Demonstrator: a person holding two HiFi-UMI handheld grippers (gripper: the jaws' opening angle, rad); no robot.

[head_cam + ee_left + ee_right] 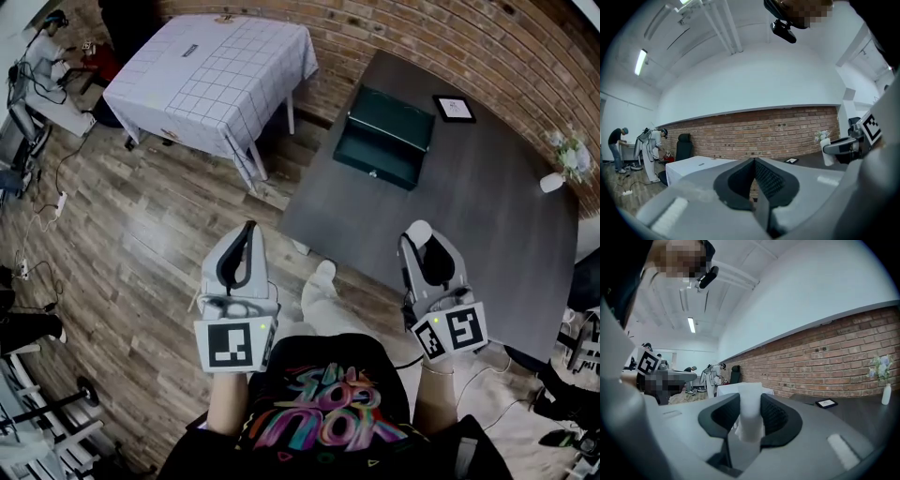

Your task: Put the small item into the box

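A small white item [750, 416] stands upright between the jaws of my right gripper [751, 401], which is shut on it. In the head view the white item [419, 231] pokes out at the tip of the right gripper [418, 240], above the near edge of the dark grey table [506, 216]. The box [384, 137] is dark green and lies open on the far left part of that table, well ahead of both grippers. My left gripper [247, 231] hovers over the wooden floor, left of the table. Its jaws [753, 163] meet with nothing between them.
A small framed tablet [454, 108] lies right of the box. A white vase with flowers [563, 166] stands at the table's right edge. A table under a white checked cloth [212, 67] stands at the far left. People [618, 149] work at the room's far end.
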